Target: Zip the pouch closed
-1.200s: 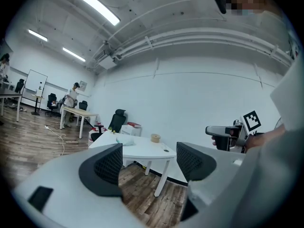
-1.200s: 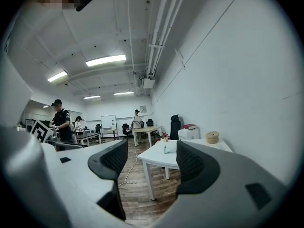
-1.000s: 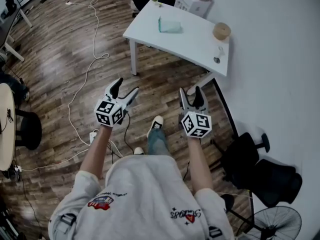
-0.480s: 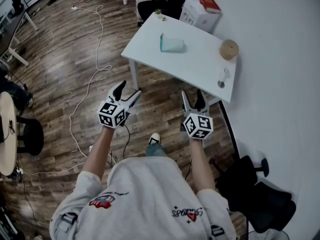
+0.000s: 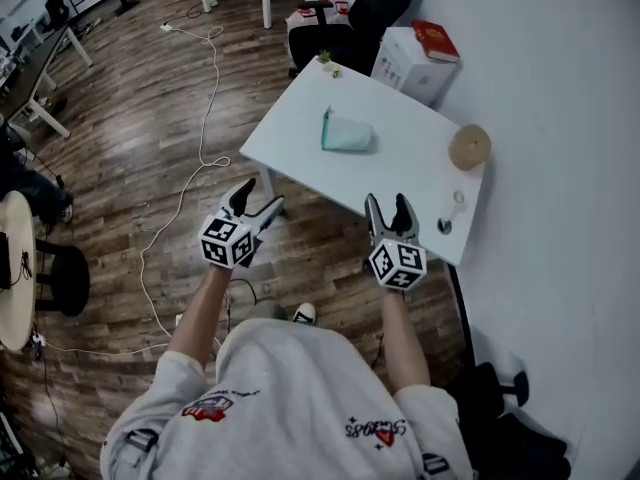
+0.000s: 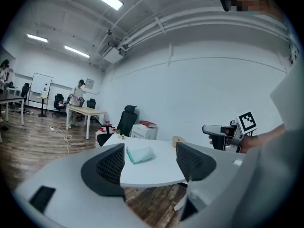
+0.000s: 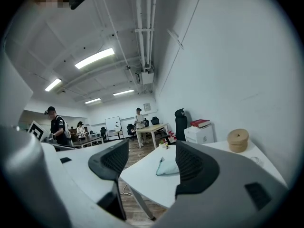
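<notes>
Both left tool (image 5: 256,195) and right tool (image 5: 387,201) gape empty; teal pouch (image 5: 348,135) lies apart on white table (image 5: 400,163).

Even bright light came from ceiling tubes (image 7: 94,58), gripper views bent inside dark round edges, near jaws looked slightly soft.

Dark wood-plank floor (image 5: 120,128), white cable (image 5: 211,88) trailing toward 11 o'clock. White tabletop (image 5: 400,183) at 1 o'clock, against plain white wall (image 5: 570,118). Black office chair (image 5: 375,3) at 12 o'clock. Ceiling strip lights (image 7: 95,57) lit. Whiteboard (image 6: 41,82) far back.
</notes>
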`<control>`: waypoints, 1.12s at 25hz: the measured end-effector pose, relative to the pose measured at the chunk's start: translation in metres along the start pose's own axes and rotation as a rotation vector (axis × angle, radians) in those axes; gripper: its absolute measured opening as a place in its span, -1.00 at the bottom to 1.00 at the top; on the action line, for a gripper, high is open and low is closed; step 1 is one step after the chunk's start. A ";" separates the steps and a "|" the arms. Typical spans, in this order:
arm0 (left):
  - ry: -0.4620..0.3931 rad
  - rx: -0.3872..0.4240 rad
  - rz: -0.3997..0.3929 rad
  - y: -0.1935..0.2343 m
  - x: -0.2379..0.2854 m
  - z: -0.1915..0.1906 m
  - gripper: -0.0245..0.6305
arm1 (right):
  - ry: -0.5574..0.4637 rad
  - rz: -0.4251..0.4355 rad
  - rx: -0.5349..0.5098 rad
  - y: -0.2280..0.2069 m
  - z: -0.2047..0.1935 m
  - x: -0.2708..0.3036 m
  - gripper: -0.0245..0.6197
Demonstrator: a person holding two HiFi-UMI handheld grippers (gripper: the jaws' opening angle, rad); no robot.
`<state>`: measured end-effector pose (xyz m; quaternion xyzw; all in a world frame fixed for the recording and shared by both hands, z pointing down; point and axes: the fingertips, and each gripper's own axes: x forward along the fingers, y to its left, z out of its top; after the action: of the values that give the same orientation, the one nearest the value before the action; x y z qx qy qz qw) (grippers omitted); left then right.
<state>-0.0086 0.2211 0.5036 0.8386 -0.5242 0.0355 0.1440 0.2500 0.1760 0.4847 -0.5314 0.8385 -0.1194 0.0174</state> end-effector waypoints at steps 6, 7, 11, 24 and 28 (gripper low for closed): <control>-0.002 -0.004 0.008 0.026 0.036 0.013 0.10 | -0.010 0.020 0.014 -0.006 0.008 0.046 0.01; -0.001 -0.006 0.002 0.031 0.046 0.014 0.10 | -0.011 0.020 0.015 -0.009 0.008 0.055 0.00; 0.010 -0.003 -0.026 0.060 0.095 0.016 0.08 | -0.010 0.003 0.006 -0.020 0.008 0.103 0.00; 0.017 0.021 -0.131 0.201 0.263 0.084 0.07 | 0.013 -0.072 -0.038 -0.034 0.044 0.305 0.01; 0.035 0.009 -0.164 0.230 0.297 0.090 0.05 | 0.026 -0.093 -0.025 -0.032 0.039 0.348 0.01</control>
<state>-0.0881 -0.1562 0.5269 0.8785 -0.4512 0.0405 0.1517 0.1328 -0.1557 0.4877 -0.5684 0.8144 -0.1165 -0.0057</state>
